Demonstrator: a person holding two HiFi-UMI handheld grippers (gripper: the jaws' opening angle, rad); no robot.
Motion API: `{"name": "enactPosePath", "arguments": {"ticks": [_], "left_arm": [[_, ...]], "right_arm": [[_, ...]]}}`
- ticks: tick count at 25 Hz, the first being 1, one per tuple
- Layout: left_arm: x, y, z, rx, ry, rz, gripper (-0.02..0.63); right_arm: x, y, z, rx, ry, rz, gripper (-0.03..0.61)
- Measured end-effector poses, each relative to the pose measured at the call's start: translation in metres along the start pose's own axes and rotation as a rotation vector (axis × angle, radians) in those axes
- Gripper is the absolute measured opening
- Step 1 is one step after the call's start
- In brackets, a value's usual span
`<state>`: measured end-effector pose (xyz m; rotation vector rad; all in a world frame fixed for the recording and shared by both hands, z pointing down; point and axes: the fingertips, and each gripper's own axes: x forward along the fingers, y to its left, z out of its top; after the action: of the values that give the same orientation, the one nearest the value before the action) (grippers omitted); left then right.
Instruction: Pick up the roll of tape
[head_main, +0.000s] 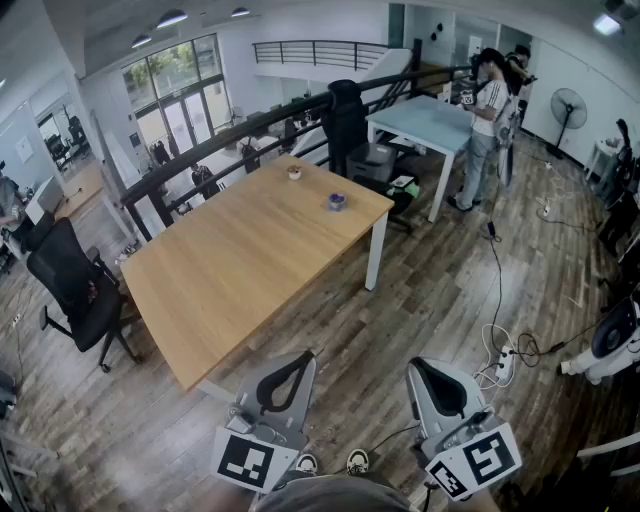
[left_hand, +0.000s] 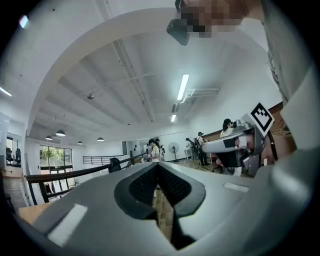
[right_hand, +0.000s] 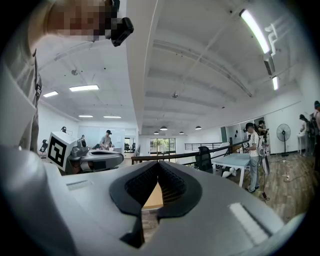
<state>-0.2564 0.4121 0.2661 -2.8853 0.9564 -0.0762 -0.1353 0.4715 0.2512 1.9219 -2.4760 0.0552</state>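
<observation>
**Both grippers empty, tape far across the surface**

A plank floor (head_main: 450, 290) fills the room. On it stands a large wooden surface (head_main: 230, 270), set at an angle to the head view, with a black railing (head_main: 230, 135) running behind its far edge. Beyond the railing's right end is a pale blue table (head_main: 425, 120), where a person (head_main: 487, 115) stands. A black office chair (head_main: 75, 285) sits off the wooden surface's left corner, and a standing fan (head_main: 568, 105) is at the far right wall. A white power strip (head_main: 505, 362) with cables lies on the floor at the right.

The left gripper (head_main: 302, 357) and right gripper (head_main: 418, 366) are held side by side at the bottom of the head view, off the near corner of the wooden surface and apart from it.

In the left gripper view the fingers (left_hand: 140, 187) are brought together at their tips with nothing between them. The right gripper view shows the same: fingers (right_hand: 137, 187) together at the tips, holding nothing.

The roll of tape (head_main: 337, 201) lies flat near the wooden surface's far right corner, well apart from both grippers. A small pot (head_main: 294, 172) stands near it, closer to the far edge.
</observation>
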Motion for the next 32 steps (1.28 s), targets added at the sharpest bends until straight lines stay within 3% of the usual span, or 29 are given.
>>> {"name": "enactPosePath", "arguments": {"ticks": [17,22,23,24,25,32], "left_arm": [[0.057,-0.040,-0.004,-0.023,0.015,-0.001,0.001],[0.069,-0.046,0.007,0.012,-0.076,0.019,0.003],[0.074,-0.050,0.009,0.019,-0.080,0.013,0.034],[0.079,-0.054,0.011,0.025,-0.080,0.001,0.142],[0.083,-0.058,0.011,0.033,-0.079,-0.009,0.202],[0.097,-0.052,0.008,0.049,-0.067,0.043,0.239]], "right_arm": [[-0.015,-0.071,-0.011,0.027,-0.011,0.001,0.011],[-0.025,-0.089,-0.018,0.029,-0.002,0.003,0.011],[-0.026,-0.092,-0.019,0.028,0.001,0.003,0.011],[-0.027,-0.095,-0.020,0.022,0.003,0.002,0.011],[-0.027,-0.098,-0.021,0.011,0.006,0.002,0.011],[-0.021,-0.117,-0.026,0.008,0.012,-0.005,0.011]]}}
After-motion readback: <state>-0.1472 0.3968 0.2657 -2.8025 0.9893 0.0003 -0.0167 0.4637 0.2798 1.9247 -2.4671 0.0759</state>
